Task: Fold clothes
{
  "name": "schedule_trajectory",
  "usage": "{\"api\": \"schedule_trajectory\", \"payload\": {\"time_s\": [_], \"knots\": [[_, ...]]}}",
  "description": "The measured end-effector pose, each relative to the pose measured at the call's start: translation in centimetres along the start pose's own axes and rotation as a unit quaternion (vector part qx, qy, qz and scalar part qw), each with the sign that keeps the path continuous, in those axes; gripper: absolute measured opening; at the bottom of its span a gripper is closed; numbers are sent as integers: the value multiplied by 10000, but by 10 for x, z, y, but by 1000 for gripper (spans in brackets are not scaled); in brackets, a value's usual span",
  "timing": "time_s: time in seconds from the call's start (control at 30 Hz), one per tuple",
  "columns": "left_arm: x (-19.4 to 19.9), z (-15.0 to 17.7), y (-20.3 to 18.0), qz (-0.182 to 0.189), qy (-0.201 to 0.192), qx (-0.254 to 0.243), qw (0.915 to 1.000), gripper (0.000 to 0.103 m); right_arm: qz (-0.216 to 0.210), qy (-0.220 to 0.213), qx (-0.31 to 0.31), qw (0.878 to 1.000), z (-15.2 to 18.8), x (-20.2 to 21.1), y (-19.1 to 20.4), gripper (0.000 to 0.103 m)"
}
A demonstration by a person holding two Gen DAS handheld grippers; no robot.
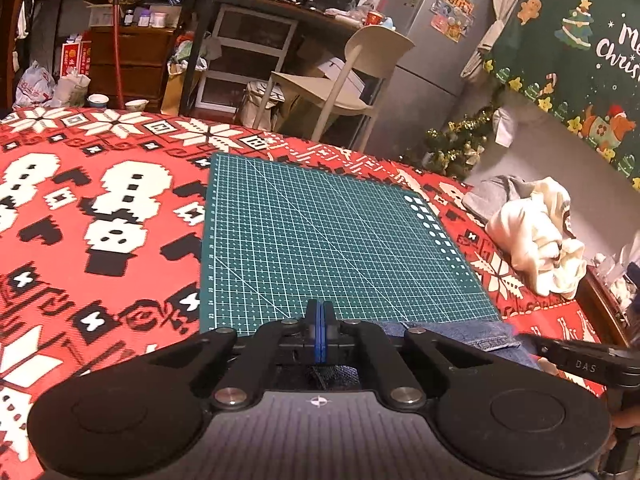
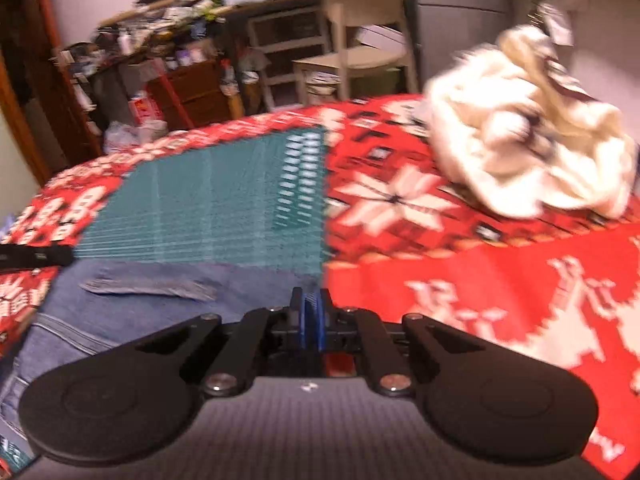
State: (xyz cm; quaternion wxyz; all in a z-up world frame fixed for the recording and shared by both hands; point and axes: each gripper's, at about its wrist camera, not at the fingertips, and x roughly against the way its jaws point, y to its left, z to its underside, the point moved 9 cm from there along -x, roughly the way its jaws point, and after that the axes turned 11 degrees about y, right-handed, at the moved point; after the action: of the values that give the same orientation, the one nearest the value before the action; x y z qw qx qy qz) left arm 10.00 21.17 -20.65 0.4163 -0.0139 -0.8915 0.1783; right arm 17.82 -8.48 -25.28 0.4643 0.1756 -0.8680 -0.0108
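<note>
Here, I'm keeping my left gripper (image 1: 320, 312) and right gripper (image 2: 310, 300) closed at the denim garment (image 2: 160, 304); whether either pinches the cloth, I cannot tell. "DAS" is showing at four o'clock on the right gripper's finger, and "Christ…" on the green hanging (image 1: 576, 52) at two.

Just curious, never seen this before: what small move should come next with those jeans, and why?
Probably draw the jeans further onto the green mat. Both tools, left and right, look shut at the denim's edge, and most of the mat lies bare.
</note>
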Motion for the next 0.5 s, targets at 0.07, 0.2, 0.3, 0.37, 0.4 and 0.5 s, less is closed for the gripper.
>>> {"api": "schedule_trajectory", "payload": {"time_s": [0.07,0.2,0.3,0.37,0.4,0.5], "knots": [[10,0,-4,43,-59,-39,10000,6,-129,-117,-4,9998,2,14,1,6],[27,6,-24,256,-128,-160,9995,7,-383,-344,-3,9987,5,41,4,10],[31,15,-44,259,-150,-418,9987,9,-496,-372,140,9980,7,44,22,10],[26,24,-52,228,-84,-538,9983,9,-550,-379,217,9975,8,42,35,10],[23,29,-55,212,-44,-591,9980,9,-570,-359,276,9973,9,40,42,10],[15,42,-61,171,34,-701,9974,12,-558,-316,499,9967,15,34,59,11]]}}
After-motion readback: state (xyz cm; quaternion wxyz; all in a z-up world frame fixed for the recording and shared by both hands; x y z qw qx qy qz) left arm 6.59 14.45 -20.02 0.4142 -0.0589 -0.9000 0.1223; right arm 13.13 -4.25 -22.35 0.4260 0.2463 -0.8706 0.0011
